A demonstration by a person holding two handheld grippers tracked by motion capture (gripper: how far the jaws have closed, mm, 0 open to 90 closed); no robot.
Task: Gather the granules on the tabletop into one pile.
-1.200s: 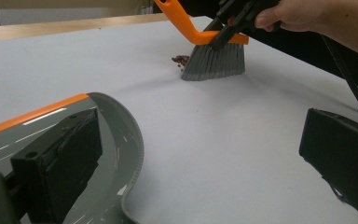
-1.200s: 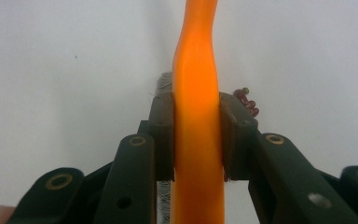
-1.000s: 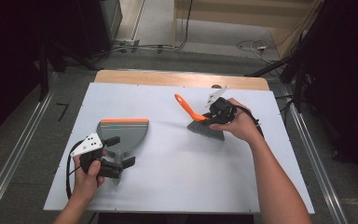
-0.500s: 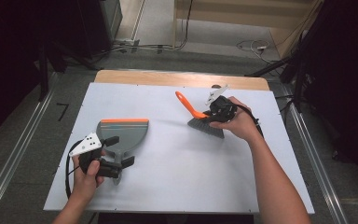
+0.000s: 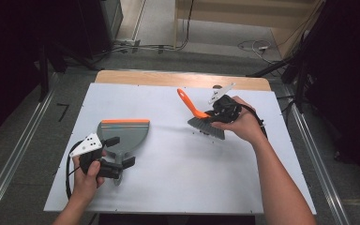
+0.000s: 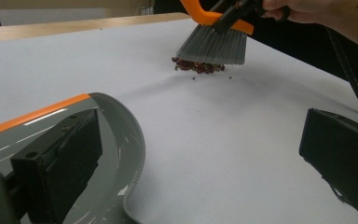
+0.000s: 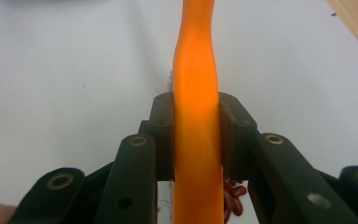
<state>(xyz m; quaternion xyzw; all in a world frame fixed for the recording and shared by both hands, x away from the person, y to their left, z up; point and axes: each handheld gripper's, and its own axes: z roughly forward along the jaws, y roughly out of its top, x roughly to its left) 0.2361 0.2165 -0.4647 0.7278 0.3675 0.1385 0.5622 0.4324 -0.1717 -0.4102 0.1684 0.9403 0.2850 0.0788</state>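
Observation:
A grey dustpan (image 5: 122,133) with an orange front lip lies on the left of the white tabletop, its curved wall (image 6: 130,140) close by in the left gripper view. My left gripper (image 5: 119,151) stands open at the pan's handle end, jaws wide apart (image 6: 205,154), pressing on nothing. At the right, my right gripper (image 5: 214,112) is shut on the orange handle (image 7: 196,93) of a small brush (image 5: 205,125). The brush's grey bristles (image 6: 212,46) rest against a little pile of dark red beans (image 6: 198,66), some of which lie below the handle (image 7: 233,196).
A strip of bare wood (image 5: 168,77) runs along the far edge of the white tabletop (image 5: 178,164). Metal rails (image 5: 14,159) flank the table on both sides. Cables (image 5: 253,46) lie on the floor beyond it.

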